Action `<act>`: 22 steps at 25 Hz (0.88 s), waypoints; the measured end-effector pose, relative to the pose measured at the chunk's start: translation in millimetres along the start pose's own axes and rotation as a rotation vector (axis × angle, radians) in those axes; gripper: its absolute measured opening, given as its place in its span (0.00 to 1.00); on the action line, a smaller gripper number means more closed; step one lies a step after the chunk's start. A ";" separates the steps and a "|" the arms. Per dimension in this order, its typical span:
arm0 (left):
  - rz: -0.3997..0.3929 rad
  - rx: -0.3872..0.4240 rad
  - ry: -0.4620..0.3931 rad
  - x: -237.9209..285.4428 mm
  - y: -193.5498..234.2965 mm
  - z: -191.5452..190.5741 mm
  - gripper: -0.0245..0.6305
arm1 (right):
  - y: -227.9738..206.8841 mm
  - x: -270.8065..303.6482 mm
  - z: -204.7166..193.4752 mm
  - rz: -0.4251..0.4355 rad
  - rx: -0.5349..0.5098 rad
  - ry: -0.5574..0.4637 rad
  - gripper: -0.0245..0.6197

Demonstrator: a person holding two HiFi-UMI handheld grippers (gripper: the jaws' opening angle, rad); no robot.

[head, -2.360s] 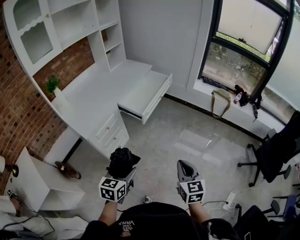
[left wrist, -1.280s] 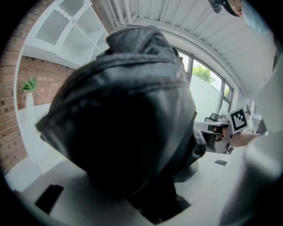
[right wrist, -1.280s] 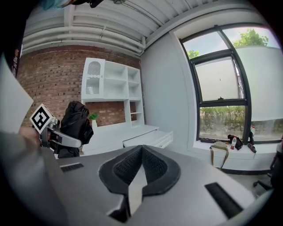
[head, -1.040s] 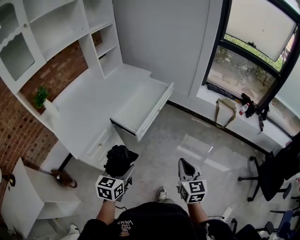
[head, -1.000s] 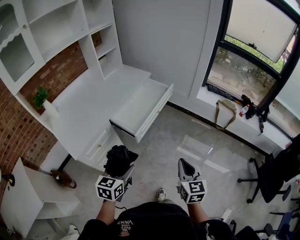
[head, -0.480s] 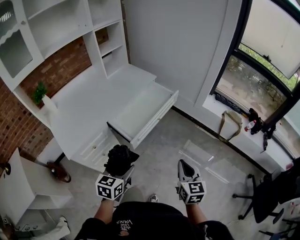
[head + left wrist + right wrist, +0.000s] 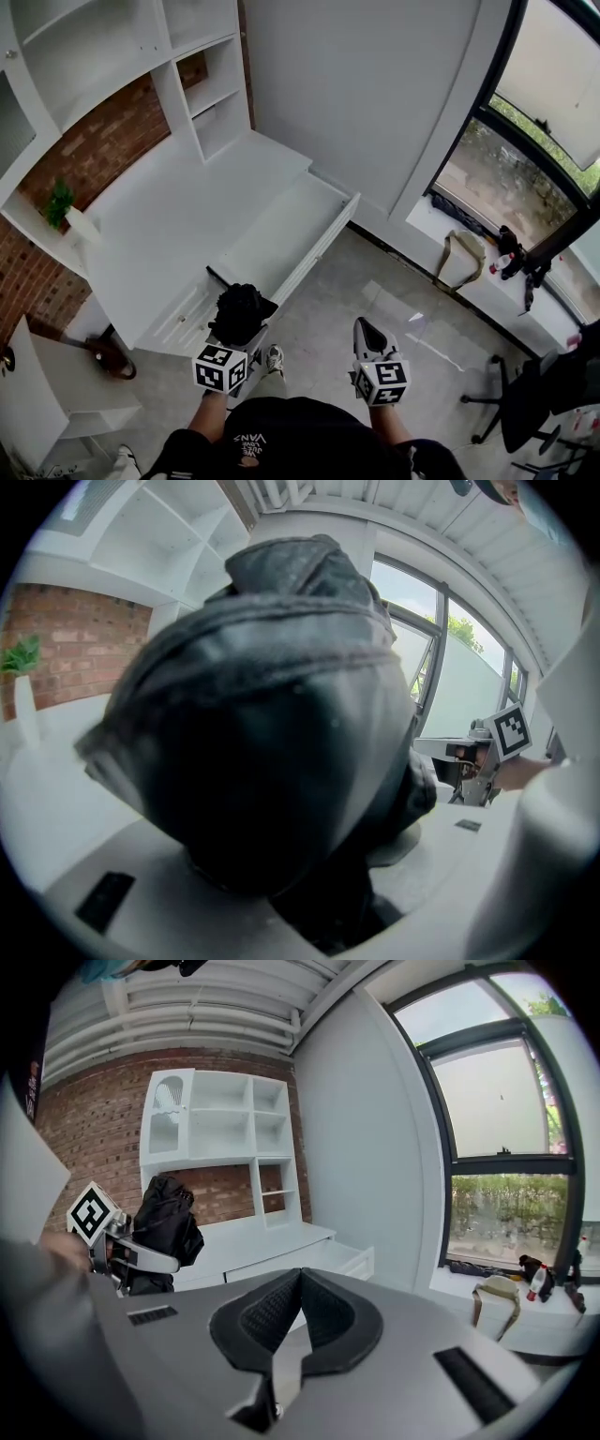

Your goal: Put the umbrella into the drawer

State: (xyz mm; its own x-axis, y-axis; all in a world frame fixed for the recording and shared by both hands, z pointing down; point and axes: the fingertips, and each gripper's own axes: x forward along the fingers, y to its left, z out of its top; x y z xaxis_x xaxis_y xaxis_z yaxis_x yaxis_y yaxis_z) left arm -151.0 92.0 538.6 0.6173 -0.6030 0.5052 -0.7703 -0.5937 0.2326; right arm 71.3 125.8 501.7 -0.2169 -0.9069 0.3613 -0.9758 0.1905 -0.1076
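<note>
Left gripper: your jaws clamp the folded black umbrella, held wide by its bulk.
Right gripper: its jaws are closed together on nothing, and you carry it beside the left one over the floor.
Umbrella: it is bunched above your left jaws, in the air, not yet in the drawer.
Drawer: it stands pulled out of the white desk, empty, its length running up and right.
Key relation: the drawer lies just ahead of the umbrella, slightly right, and its near end is closest to your left hand.

Drawer pulled open, top access free; its front juts over floor; shelf unit crowds desk rear.
</note>
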 end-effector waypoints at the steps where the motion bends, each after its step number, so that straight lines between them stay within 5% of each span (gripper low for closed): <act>1: -0.009 0.007 0.003 8.7 8.2 8.6 0.40 | -0.8 11.4 6.5 -0.006 -0.002 0.001 0.04; 10: -0.096 0.063 0.028 81.3 78.7 83.3 0.40 | -12.4 109.8 63.6 -0.085 0.004 -0.029 0.04; 22: -0.164 0.100 0.093 150.5 125.8 110.6 0.40 | -21.8 182.8 75.1 -0.104 0.022 -0.006 0.04</act>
State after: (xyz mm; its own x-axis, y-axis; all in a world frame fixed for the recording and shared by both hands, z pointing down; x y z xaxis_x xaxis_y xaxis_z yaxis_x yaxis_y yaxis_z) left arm -137.3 -132.3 552.0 0.7121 -0.4453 0.5429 -0.6385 -0.7323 0.2368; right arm 55.1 -72.4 500.5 -0.1140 -0.9237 0.3658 -0.9921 0.0867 -0.0902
